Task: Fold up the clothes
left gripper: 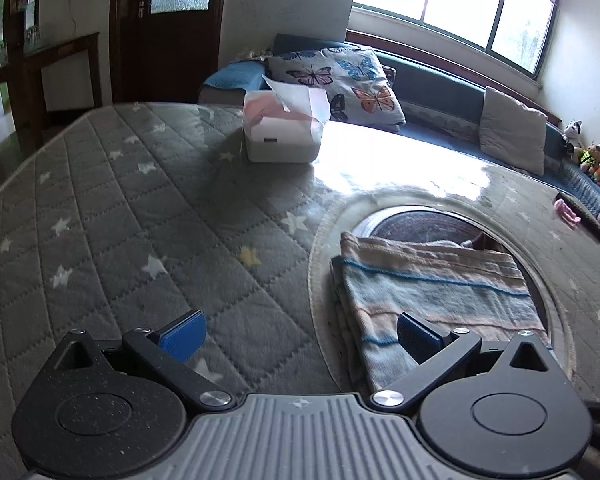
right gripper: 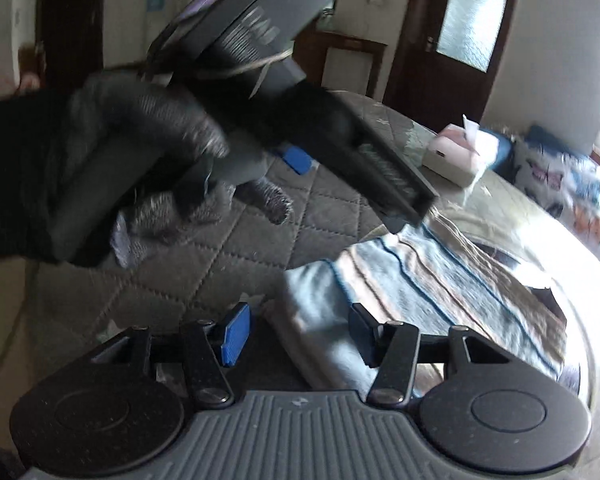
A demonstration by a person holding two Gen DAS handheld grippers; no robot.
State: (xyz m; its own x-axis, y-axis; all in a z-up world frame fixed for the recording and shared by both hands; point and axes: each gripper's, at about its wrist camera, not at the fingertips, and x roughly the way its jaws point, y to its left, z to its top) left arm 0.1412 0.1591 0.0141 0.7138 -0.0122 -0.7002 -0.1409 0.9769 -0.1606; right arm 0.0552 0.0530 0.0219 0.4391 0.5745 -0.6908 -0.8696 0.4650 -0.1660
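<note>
A folded striped cloth (left gripper: 432,292), pale blue and tan with thin blue lines, lies on the round glass centre of the table. My left gripper (left gripper: 300,340) hovers open over the cloth's near left corner, nothing between its blue pads. In the right wrist view the same cloth (right gripper: 420,288) lies ahead and to the right. My right gripper (right gripper: 300,338) stands open above the cloth's near edge, holding nothing. The left gripper's body (right gripper: 284,80), held by a gloved hand (right gripper: 140,152), hangs above the table in that view.
A grey quilted cover with stars (left gripper: 140,216) spreads over the table. A tissue box (left gripper: 284,124) stands at the far side. Behind it runs a sofa with a butterfly pillow (left gripper: 340,84) and a grey cushion (left gripper: 512,132). Small pink items (left gripper: 568,210) lie at the right edge.
</note>
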